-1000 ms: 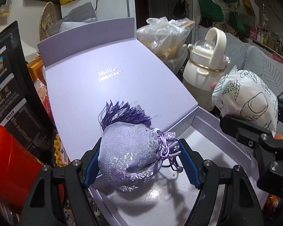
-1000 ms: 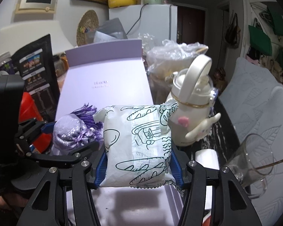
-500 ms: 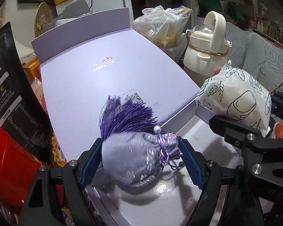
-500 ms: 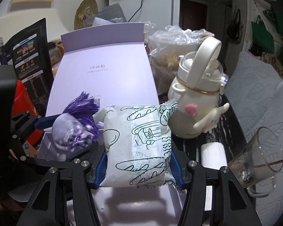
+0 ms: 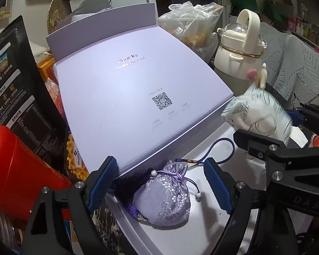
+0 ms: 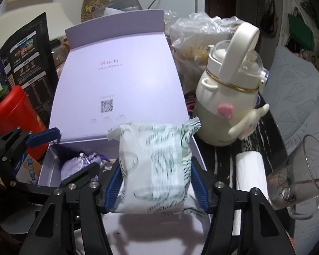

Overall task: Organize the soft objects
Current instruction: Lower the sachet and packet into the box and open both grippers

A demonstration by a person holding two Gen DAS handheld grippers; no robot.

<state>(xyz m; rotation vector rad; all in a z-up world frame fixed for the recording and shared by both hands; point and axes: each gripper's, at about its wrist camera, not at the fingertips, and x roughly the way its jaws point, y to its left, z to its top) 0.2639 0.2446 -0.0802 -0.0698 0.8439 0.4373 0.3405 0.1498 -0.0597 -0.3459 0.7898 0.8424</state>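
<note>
A lilac brocade pouch [image 5: 165, 199] with a dark purple tassel lies in the tray [image 5: 202, 233] of an open lilac box, below its raised lid [image 5: 127, 85]. My left gripper [image 5: 159, 163] straddles the pouch; its jaws are opening and the blue pads stand clear of the cloth. A white packet with green line drawings [image 6: 157, 140] sits between the jaws of my right gripper [image 6: 155, 164] over the tray's right side. Those jaws are opening too, and the packet is blurred as it slips between the pads. The pouch [image 6: 74, 167] also shows in the right wrist view.
A cream kettle-shaped bottle [image 6: 229, 97], a white roll [image 6: 248, 180] and a glass mug [image 6: 297, 182] stand right of the box. A red canister [image 5: 17, 170] and a black printed bag [image 5: 10, 85] crowd the left side. A clear plastic bag [image 5: 191, 21] sits behind.
The left jaws widened and the pouch dropped from them into the tray. The right jaws widened around the packet, which now blurs as it slips. Both grippers tipped further over the box.
</note>
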